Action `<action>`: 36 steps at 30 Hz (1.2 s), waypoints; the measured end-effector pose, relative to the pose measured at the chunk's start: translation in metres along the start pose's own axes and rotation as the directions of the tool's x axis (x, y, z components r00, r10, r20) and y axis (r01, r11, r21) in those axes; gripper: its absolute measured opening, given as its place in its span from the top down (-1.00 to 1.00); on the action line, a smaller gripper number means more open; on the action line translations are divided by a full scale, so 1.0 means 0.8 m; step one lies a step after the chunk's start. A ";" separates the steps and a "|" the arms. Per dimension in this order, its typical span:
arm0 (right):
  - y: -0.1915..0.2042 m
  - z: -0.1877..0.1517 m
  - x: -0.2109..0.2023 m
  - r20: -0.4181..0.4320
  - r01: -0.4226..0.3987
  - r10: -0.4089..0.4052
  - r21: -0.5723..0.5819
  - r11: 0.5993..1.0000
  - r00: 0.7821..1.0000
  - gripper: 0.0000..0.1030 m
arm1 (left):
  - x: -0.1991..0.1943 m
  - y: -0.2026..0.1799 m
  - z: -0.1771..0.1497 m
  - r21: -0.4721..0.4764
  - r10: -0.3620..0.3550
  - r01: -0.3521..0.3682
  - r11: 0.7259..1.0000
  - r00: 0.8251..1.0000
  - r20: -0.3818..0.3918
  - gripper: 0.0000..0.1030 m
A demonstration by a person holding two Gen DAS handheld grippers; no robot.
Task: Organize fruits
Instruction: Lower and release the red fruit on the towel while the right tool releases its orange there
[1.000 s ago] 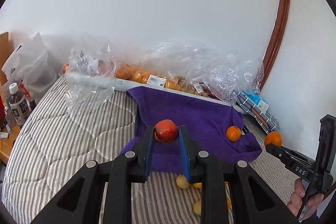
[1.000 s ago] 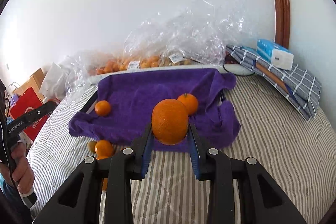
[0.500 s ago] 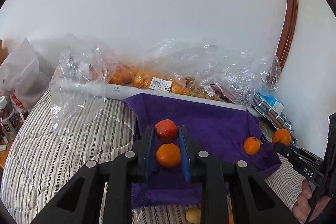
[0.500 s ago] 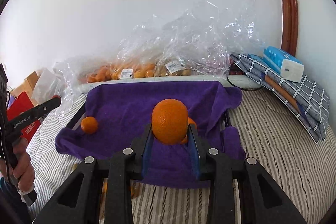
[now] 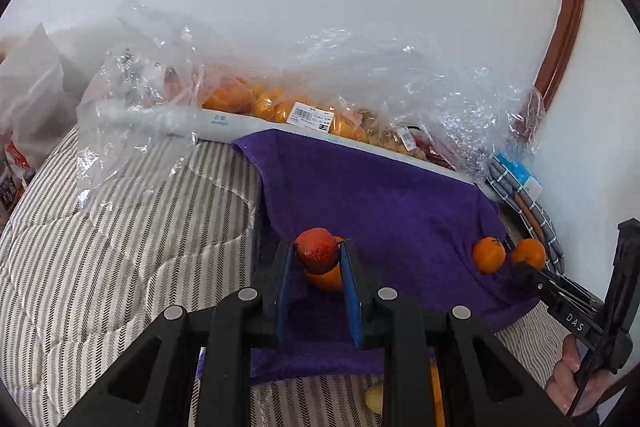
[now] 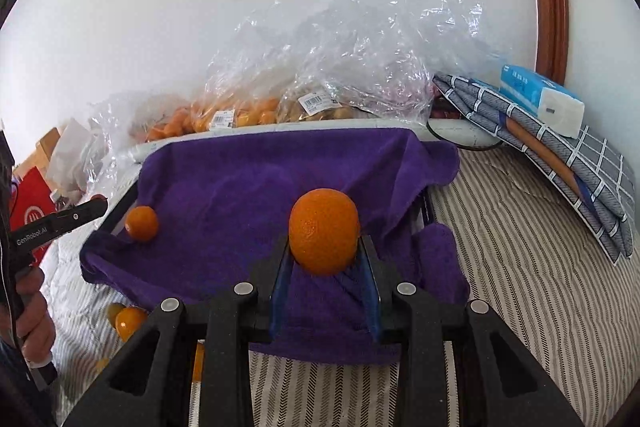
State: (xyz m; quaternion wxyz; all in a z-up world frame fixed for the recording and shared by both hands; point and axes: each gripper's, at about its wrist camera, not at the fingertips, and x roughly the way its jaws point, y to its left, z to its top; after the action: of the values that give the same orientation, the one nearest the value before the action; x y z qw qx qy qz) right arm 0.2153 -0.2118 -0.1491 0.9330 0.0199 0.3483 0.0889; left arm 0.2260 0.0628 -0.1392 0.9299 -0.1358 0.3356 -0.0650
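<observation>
My left gripper (image 5: 318,253) is shut on a small red fruit (image 5: 317,250) and holds it over the purple towel (image 5: 380,195), above a small orange (image 5: 326,279) lying there. Another small orange (image 5: 488,254) lies at the towel's right side. My right gripper (image 6: 324,247) is shut on a large orange (image 6: 324,230) over the towel (image 6: 248,195); this orange also shows in the left wrist view (image 5: 528,253). In the right wrist view, a small orange (image 6: 141,223) lies at the towel's left.
Clear plastic bags of oranges (image 5: 256,99) line the wall behind the towel. Loose fruits (image 6: 128,321) lie on the striped bedding in front of the towel. A folded checked cloth (image 6: 560,155) with a tissue pack (image 6: 540,99) sits at the right.
Both grippers have moved forward over the purple towel with their fruits. The small orange at the towel's right has gone out of sight behind the large orange in the right wrist view.
</observation>
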 end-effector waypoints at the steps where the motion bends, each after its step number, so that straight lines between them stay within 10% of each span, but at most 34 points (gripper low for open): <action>1: 0.001 -0.002 0.001 -0.003 0.004 -0.004 -0.006 1.000 1.000 0.37 | 0.001 -0.004 -0.002 0.010 -0.001 0.001 1.000 1.000 -0.004 0.57; 25: 0.006 -0.013 0.018 -0.055 0.019 -0.022 -0.041 0.999 0.998 0.34 | 0.029 -0.032 -0.016 0.035 -0.019 0.023 0.999 0.994 -0.107 0.56; 36: 0.007 -0.011 -0.003 0.039 0.025 -0.025 -0.012 1.000 0.999 -0.23 | 0.021 -0.031 -0.014 0.033 -0.024 0.027 0.999 0.997 -0.077 0.33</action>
State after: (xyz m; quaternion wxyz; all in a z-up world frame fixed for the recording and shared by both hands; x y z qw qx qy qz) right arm 0.2069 -0.2068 -0.1534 0.9407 0.0113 0.3298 0.0792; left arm 0.2305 0.0330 -0.1502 0.9176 -0.1215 0.3682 -0.0878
